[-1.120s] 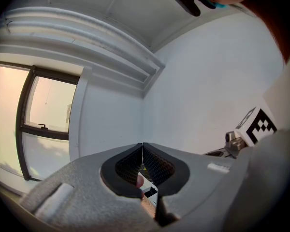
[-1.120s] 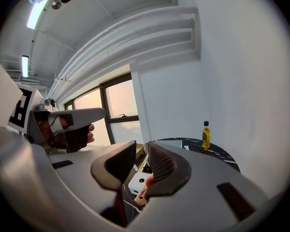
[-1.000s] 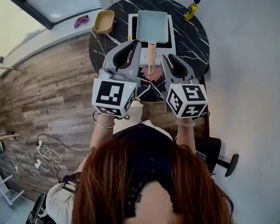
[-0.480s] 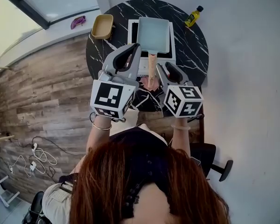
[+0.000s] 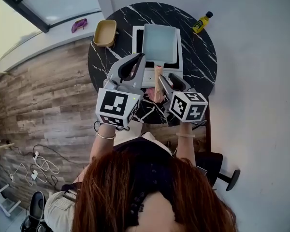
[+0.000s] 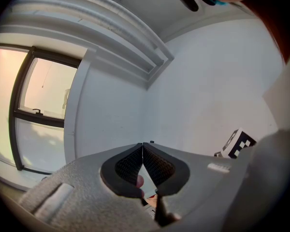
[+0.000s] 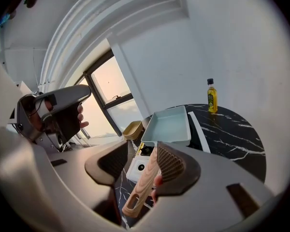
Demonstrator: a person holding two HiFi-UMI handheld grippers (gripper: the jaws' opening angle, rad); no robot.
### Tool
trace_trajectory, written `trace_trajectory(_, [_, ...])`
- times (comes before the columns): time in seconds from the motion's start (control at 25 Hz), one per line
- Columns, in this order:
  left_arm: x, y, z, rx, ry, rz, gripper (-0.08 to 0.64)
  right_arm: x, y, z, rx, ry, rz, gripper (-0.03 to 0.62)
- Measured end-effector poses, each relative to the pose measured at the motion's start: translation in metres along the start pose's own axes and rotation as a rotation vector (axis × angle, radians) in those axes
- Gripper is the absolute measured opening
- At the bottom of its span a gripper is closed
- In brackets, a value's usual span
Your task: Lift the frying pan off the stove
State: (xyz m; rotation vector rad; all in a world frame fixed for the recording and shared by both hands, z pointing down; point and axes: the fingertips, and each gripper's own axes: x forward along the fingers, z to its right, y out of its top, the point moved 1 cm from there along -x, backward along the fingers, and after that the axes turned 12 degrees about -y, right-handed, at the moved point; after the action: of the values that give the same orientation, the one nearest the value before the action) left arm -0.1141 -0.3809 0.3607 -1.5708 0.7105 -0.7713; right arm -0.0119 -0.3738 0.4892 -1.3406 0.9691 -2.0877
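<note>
The right gripper has slid in from the right to the handle.
Its jaws stand apart around the wooden handle (the wood is against the right pad). The frying pan sits over the stove, top centre of the head view. The left gripper, jaws pressed together on nothing, hovers left of the handle.

Overhead and low views, shared table
</note>
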Motion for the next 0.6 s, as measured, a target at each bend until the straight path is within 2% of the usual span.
trace_trajectory(0.24, [0.005, -0.011, -0.008, -0.043, -0.013, -0.01, 0.014, 0.018, -0.01, 0.005, 0.057, 0.019, -0.05, 0.212])
trace_trajectory(0.6, [0.014, -0.024, -0.019, -0.047, -0.014, -0.051, 0.014, 0.048, -0.027, 0.013, 0.109, 0.036, -0.139, 0.25])
